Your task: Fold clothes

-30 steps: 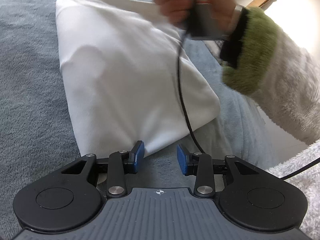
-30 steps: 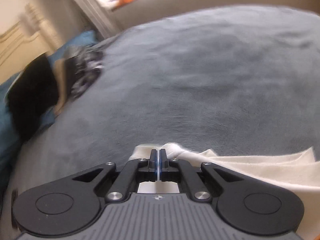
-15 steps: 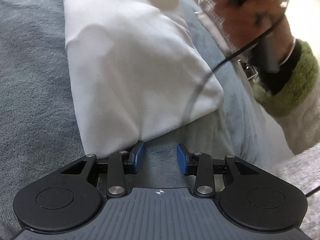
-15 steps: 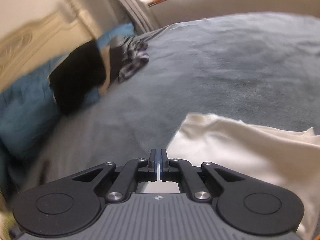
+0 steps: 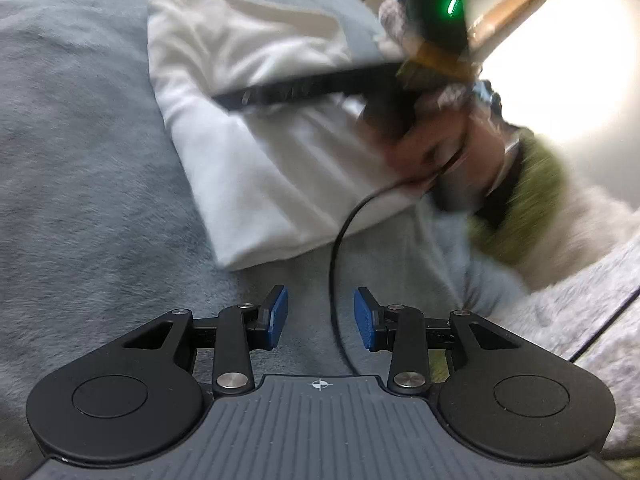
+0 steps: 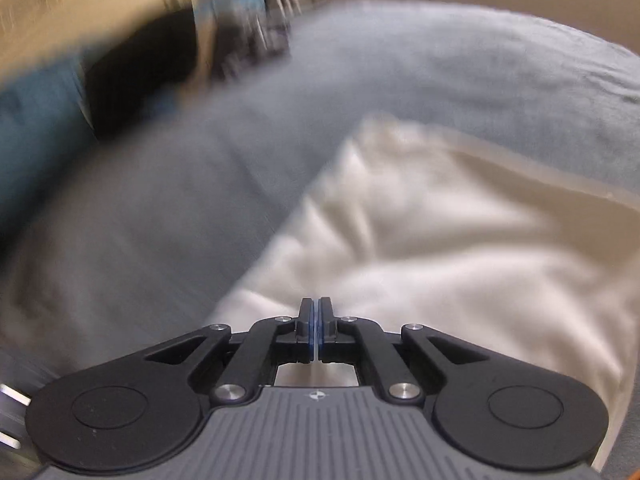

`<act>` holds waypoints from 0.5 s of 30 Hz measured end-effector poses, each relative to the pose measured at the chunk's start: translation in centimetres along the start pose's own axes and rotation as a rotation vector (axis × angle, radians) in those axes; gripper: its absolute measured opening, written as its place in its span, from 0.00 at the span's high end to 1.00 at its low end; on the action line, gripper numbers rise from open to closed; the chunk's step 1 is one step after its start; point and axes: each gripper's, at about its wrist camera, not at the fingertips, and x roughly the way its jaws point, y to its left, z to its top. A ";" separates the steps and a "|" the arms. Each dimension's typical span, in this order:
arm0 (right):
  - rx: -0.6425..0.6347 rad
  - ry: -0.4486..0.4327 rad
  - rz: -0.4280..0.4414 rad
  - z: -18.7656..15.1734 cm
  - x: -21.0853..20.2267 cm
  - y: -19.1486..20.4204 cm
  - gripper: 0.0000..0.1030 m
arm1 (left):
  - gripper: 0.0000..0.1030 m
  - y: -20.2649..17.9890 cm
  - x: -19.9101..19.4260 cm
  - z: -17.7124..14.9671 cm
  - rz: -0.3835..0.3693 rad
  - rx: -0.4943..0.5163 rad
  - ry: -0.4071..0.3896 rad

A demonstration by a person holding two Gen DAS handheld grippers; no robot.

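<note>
A white folded garment [image 5: 248, 152] lies on the grey blanket [image 5: 80, 160]. My left gripper [image 5: 320, 316] is open with nothing between its blue pads. It hovers over bare blanket a little short of the garment's near edge. A hand [image 5: 432, 152] holds the right tool, a blurred dark bar low across the garment's middle. In the right wrist view my right gripper [image 6: 316, 320] is shut, and no cloth shows between its pads. It sits over the near part of the white garment [image 6: 420, 240], which is creased and blurred.
A black cable [image 5: 334, 248] hangs from the hand down past my left fingers. A green-cuffed fuzzy sleeve [image 5: 532, 200] fills the right side. Dark clothes [image 6: 136, 76] and a blue pillow [image 6: 36, 120] lie at the bed's head. Grey blanket [image 6: 440, 80] spreads beyond the garment.
My left gripper has drawn back from the garment's edge, still open. My right gripper, shut throughout, has swung from the garment's far corner to over its middle.
</note>
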 end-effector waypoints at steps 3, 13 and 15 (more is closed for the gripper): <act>0.100 -0.024 0.042 0.7 -2.3 -0.5 1.00 | 0.65 0.1 -0.7 0.0 0.012 -0.027 -0.040; 0.097 -0.019 0.134 -1.7 -1.7 0.9 1.00 | 0.65 1.2 -3.4 1.3 0.049 -0.087 -0.102; 0.083 -0.038 0.180 -1.7 -3.7 1.3 1.00 | 0.65 1.2 -4.0 1.3 0.053 -0.084 -0.111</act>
